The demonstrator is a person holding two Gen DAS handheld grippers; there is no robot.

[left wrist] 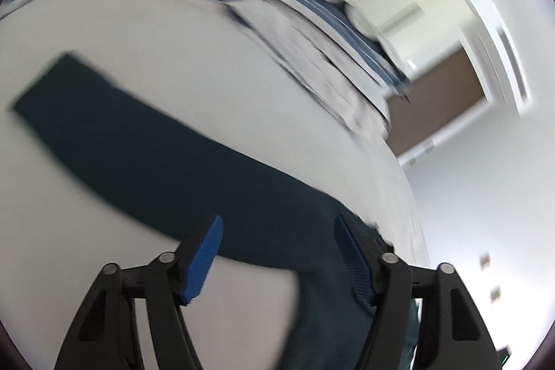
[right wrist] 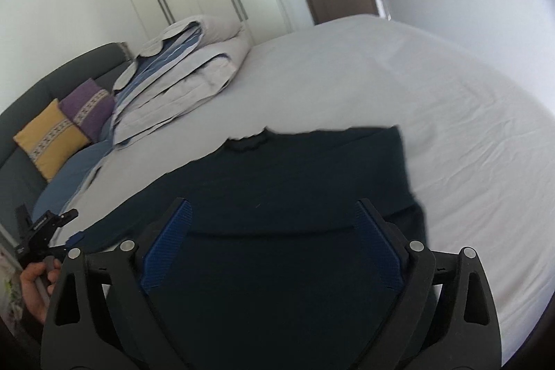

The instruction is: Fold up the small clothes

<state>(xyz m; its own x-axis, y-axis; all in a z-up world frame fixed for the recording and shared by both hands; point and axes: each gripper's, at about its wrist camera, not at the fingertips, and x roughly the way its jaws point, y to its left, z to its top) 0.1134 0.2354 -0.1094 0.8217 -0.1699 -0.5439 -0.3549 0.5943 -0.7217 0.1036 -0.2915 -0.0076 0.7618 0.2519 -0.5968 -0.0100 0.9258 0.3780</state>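
Dark navy knit garment (right wrist: 305, 182) lies flat on the white bed sheet (right wrist: 433, 85), both grippers above it, jaws apart.

Right gripper (right wrist: 274, 241): blue ribbed pads (right wrist: 166, 248) spread wide, nothing pinched between them; garment spread below, neckline toward the far side. Left gripper (left wrist: 277, 259): pads apart, empty, over a long dark strip of the same garment; view blurred. Folded grey-and-blue duvet (right wrist: 187, 71) sits well beyond, near yellow and purple cushions (right wrist: 52, 137). A hand (right wrist: 33, 286) shows at lower left in the right wrist view.
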